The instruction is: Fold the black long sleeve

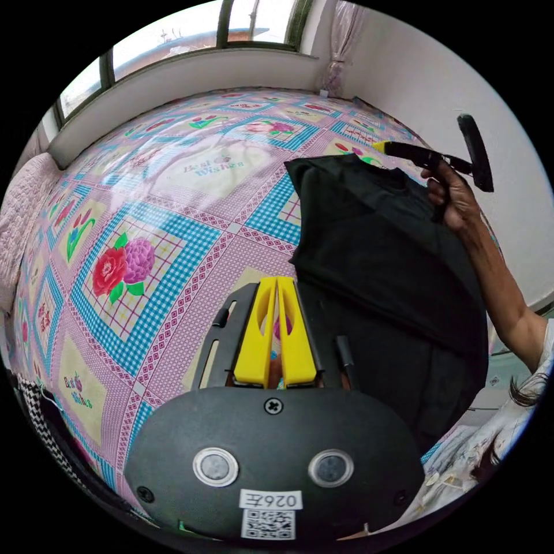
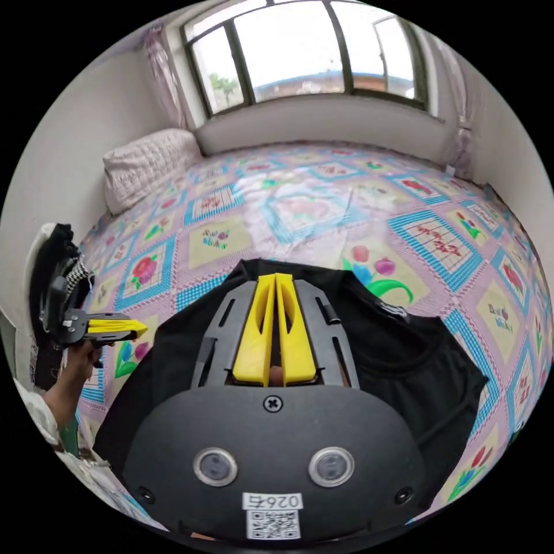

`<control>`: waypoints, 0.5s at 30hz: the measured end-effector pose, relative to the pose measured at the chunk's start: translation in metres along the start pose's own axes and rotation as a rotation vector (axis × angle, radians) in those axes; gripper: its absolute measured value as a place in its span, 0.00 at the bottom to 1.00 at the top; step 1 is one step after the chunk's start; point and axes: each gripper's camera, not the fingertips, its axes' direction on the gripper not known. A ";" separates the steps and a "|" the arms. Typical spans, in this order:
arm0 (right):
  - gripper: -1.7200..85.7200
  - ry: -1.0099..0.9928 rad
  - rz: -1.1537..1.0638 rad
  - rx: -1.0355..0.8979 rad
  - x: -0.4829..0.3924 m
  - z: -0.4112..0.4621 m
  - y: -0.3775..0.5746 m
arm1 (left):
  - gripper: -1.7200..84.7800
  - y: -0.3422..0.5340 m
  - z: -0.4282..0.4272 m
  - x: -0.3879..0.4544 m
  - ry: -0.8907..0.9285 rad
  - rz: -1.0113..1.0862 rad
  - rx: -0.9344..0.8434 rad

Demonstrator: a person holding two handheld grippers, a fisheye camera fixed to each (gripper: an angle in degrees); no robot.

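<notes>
Both grippers, yellow jaws together, hover over matte black long sleeve (image 2: 404, 358).

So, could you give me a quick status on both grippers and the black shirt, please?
Left gripper shut, empty. Right gripper shut over the black long sleeve; grip unclear. Shirt lies on the floral bedspread.

Colours I saw
Shirt (image 2: 404, 346) was plain blk; bedsheet (image 1: 173, 190) pink/blue checks w/ red flowers; gripper jaws yellow.
</notes>
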 end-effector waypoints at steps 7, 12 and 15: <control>0.04 0.101 -0.034 0.747 -0.009 -0.324 0.175 | 0.01 0.096 -0.091 -0.005 0.168 -0.127 0.378; 0.02 0.088 -0.078 0.867 -0.027 -0.452 0.253 | 0.01 0.151 -0.151 0.003 0.437 -0.118 0.759; 0.01 0.088 -0.050 0.826 -0.031 -0.499 0.281 | 0.02 0.166 -0.171 0.025 0.408 -0.051 0.853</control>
